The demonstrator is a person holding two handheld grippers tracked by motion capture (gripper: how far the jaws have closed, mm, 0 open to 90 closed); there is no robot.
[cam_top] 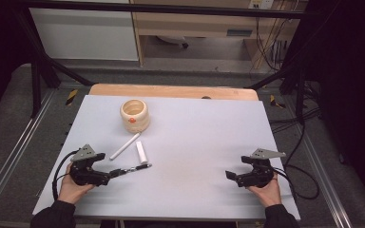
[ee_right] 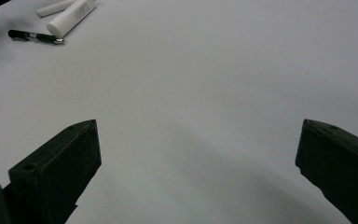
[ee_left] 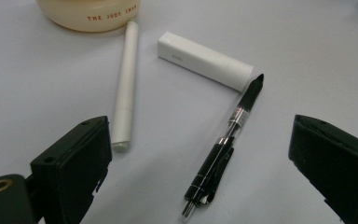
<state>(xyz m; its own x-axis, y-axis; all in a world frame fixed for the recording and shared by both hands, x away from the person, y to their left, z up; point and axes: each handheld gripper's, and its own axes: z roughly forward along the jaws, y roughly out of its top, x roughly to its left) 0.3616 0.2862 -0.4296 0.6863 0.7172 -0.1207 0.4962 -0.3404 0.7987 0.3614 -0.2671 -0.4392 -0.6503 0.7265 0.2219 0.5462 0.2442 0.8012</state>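
Three slim things lie on the table (cam_top: 209, 142) before the left hand-held gripper (cam_top: 115, 173): a black pen (ee_left: 226, 147), a white stick (ee_left: 124, 88) and a white tube (ee_left: 205, 60), with a cream pot (cam_top: 134, 115) farther back. The pen lies between the left jaws, which stand wide apart and do not touch it; its tip nearly meets the tube's end. Over at the other side, the right hand-held gripper (cam_top: 229, 175) is also wide open, holding nothing, over bare table well apart from everything. Judging by this, nothing is picked up yet: the work stands at its start, with a grasp of the pen likely first.
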